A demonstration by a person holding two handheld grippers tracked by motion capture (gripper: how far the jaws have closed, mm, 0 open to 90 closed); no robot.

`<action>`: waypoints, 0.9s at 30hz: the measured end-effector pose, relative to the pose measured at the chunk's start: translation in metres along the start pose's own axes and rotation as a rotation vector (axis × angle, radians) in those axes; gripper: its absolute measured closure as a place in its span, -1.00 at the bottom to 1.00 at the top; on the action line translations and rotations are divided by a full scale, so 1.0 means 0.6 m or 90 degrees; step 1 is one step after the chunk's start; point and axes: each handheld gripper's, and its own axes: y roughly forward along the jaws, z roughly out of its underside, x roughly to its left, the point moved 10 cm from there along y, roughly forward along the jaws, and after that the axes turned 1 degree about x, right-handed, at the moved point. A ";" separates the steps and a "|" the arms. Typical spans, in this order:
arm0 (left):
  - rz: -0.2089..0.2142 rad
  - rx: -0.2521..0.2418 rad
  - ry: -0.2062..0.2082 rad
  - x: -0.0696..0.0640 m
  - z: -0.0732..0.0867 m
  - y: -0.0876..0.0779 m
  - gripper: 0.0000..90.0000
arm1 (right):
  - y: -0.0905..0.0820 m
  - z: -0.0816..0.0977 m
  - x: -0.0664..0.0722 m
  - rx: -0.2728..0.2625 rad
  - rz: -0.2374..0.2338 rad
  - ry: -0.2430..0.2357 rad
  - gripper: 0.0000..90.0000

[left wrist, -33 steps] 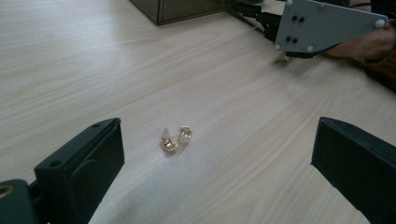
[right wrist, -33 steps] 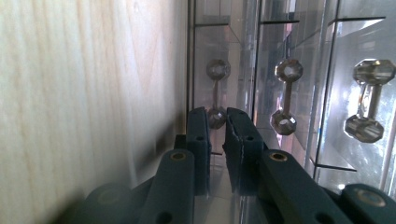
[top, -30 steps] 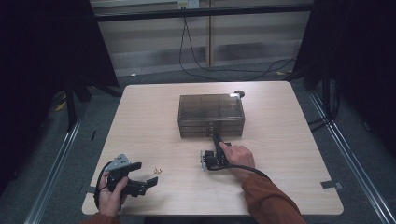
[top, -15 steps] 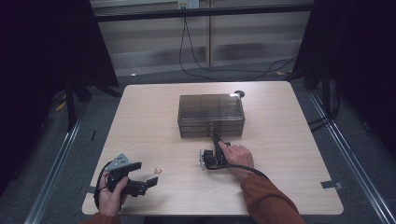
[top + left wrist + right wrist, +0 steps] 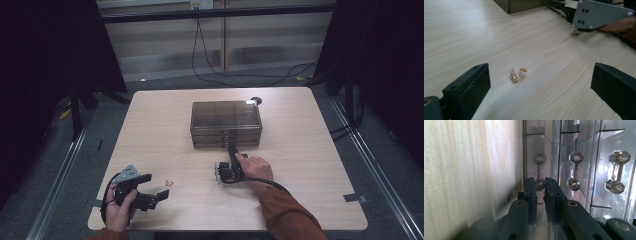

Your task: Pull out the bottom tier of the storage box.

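Smoked-plastic drawer box (image 5: 226, 124) on the pale wooden counter (image 5: 310, 165), its bottom drawer handle (image 5: 539, 172) gripped.
The right claw (image 5: 540, 185), turned on its side at the box's front, pinched one end of that handle. The left claw (image 5: 540, 85) stood wide, resting near the counter's front left edge, two small gold earrings (image 5: 518, 74) lying between its jaws.

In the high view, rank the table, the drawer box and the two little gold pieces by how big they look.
1. Table, largest.
2. Drawer box.
3. Gold pieces, smallest; the two look about alike, too tiny to rank against each other.
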 end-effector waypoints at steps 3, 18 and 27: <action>0.001 0.000 -0.001 0.000 0.000 0.000 -0.95 | -0.001 -0.001 0.000 -0.003 0.003 -0.003 0.80; 0.000 0.001 0.000 0.000 0.000 0.000 -0.95 | -0.015 -0.001 0.004 -0.008 0.002 0.003 0.79; 0.003 0.001 0.001 -0.001 0.000 0.001 -0.95 | -0.023 -0.002 0.008 -0.009 -0.004 0.005 0.79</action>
